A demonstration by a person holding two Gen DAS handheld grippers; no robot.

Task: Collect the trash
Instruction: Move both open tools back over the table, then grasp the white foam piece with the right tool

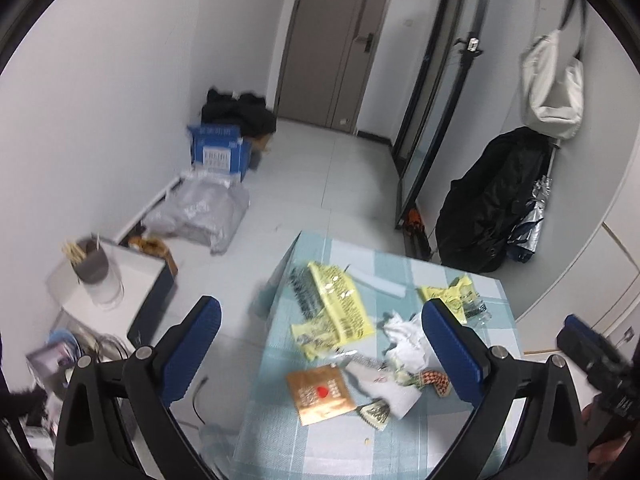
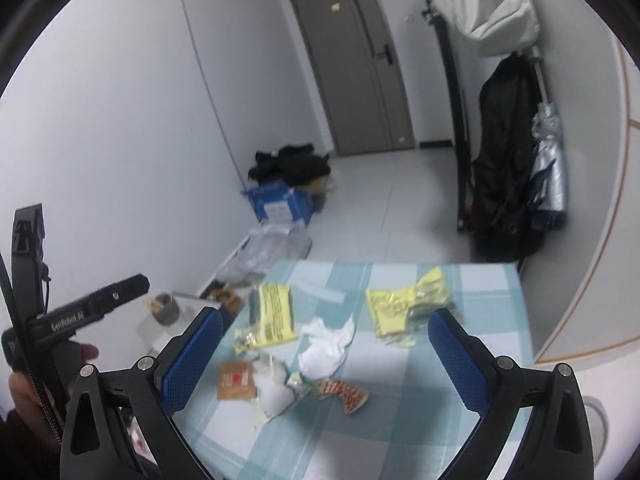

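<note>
two grippers hung wide and empty over the table [image 2: 400, 420]: left gripper [image 1: 320, 344], right gripper [image 2: 326, 350]. best start with the near brown packet [image 2: 236, 380], pinching its edge.

Two plastic bags [image 2: 274, 312] [image 2: 404, 306] are lying at the far part of the bench [image 2: 460, 360]. Crumpled paper [image 2: 326, 346] is sitting between them, with a flat packet [image 2: 236, 380] lying nearer, to its left.

Grey door [image 1: 332, 40] at the far wall. Blue box [image 1: 218, 150] by the left wall, black clothes [image 1: 240, 110] behind, plastic bags [image 1: 200, 210] in front. Black coat [image 1: 488, 200] and white bag [image 1: 552, 84] hanging right. Checked tabletop [image 1: 304, 448]. Grey cup [image 1: 90, 262] of sticks left.
</note>
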